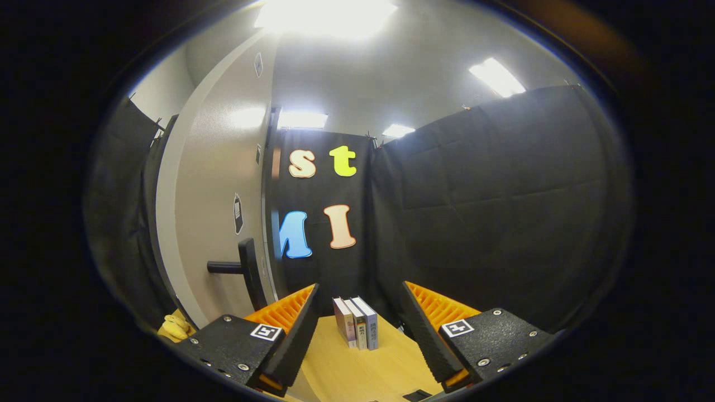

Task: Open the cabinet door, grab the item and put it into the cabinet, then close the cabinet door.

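Upright books (356, 329) beyond parted jaws

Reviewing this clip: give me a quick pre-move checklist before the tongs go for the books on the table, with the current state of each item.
1. Tongs open: ok, jaws spread wide, holding nothing.
2. Books upright and together: ok, three standing side by side on the wooden table.
3. Books lined up with the tongs: ok, just ahead, between the fingers.
4. Cabinet door open: appears swung open, its black handle facing the tongs; ok.
5. Space inside the cabinet: cannot tell.
6. Yellow item beside the door: apart from the books; ok.
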A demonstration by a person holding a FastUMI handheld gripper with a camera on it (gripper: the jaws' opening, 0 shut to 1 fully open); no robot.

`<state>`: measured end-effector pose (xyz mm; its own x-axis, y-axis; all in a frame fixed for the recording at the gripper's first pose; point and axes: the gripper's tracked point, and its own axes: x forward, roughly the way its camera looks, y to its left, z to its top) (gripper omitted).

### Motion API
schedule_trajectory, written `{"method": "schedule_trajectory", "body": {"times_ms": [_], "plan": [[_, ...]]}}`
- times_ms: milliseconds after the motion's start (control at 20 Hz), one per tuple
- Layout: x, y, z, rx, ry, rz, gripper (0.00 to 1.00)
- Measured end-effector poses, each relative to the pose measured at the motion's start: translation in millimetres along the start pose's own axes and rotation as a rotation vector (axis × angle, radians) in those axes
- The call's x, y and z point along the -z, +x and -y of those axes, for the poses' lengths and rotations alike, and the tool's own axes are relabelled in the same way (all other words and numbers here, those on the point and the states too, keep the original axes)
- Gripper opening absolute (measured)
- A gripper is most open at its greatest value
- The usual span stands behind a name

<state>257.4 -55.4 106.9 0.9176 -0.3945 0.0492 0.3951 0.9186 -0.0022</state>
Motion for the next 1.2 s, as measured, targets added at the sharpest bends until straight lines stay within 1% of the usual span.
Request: {"method": "schedule_trajectory", "body": {"times_ms": [250,450,650,900,1200], "plan": [[0,-17,-57,-0.134,-0.003,0.008,0.88],[0,-23,-107,-0.222,-0.016,0.032,0.88],[0,-19,-146,-0.291,-0.006,0.032,0.88],[0,-16,-182,-0.348,0.03,0.032,0.88],[7,-11,-232,-0.444,0.054,0.01,0.89]]}}
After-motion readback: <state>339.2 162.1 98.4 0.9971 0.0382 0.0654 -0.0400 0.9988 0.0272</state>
